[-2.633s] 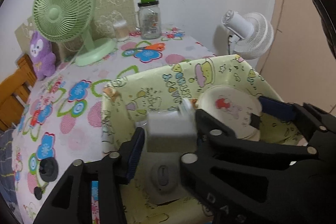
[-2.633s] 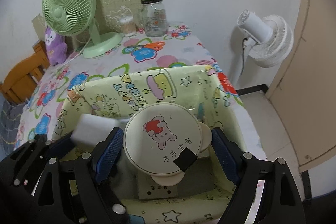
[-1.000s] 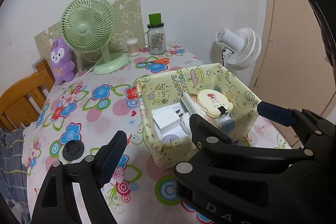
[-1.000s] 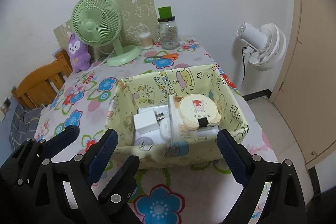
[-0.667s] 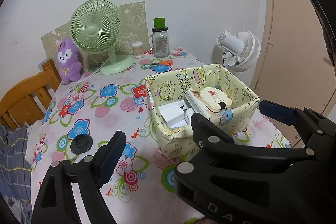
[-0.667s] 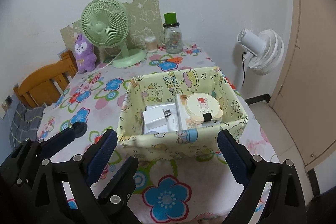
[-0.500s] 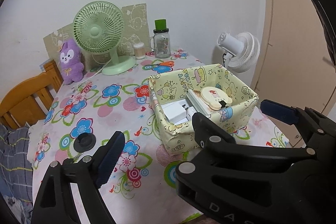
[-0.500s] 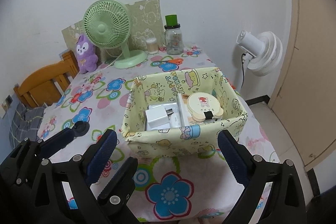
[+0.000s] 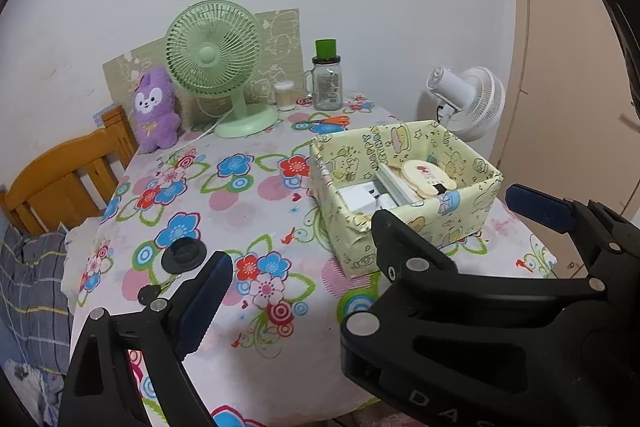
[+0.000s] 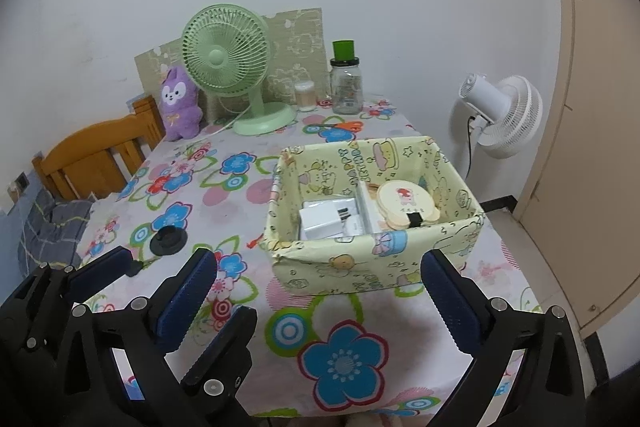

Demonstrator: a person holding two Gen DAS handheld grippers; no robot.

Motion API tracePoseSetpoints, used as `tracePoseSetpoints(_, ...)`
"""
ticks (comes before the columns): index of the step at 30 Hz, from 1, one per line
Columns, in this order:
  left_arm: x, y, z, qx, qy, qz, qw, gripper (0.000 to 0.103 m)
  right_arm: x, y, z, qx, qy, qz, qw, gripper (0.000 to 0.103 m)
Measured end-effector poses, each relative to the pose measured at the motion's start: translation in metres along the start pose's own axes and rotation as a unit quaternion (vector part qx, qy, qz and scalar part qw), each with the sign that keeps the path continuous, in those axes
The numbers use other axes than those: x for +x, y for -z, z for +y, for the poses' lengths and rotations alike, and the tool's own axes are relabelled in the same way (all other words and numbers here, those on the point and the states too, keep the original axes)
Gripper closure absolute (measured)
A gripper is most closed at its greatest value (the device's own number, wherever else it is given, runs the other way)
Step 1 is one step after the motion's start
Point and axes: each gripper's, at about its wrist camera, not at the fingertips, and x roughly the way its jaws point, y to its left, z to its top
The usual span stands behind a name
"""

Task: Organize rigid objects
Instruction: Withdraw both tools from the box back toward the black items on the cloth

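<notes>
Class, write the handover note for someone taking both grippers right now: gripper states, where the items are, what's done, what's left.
Left gripper: open, empty, above the table's near edge.
Right gripper: open, empty, in front of the box.
In the box: white charger, round bear-eared case, a white flat item between them.
On the tablecloth: black disc, scissors near the jar.
Left, probably: box the disc and perhaps the scissors.

Back of table: green desk fan (image 10: 228,55), purple plush toy (image 10: 179,103), glass jar with green lid (image 10: 346,79), small cotton-swab jar (image 10: 305,94)
Tablecloth (image 10: 240,187): floral print
Left: wooden chair (image 10: 92,155)
Right, off table: white fan (image 10: 504,115)
</notes>
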Motion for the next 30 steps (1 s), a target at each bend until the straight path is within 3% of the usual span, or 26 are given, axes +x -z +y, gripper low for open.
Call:
tracePoseSetpoints(5, 0.002, 0.009, 0.008, -0.008, -0.002, 0.005, 1.0000, 0.007, 0.002, 0.005, 0.013, -0.024, 0.002, -0.012, 1.000, 0.000)
tracePoseSetpoints(30, 0.023, 0.034, 0.066, -0.036, -0.043, 0.031, 0.9979, 0.006, 0.044, 0.021, 0.073, -0.039, -0.046, 0.016, 0.998, 0.000)
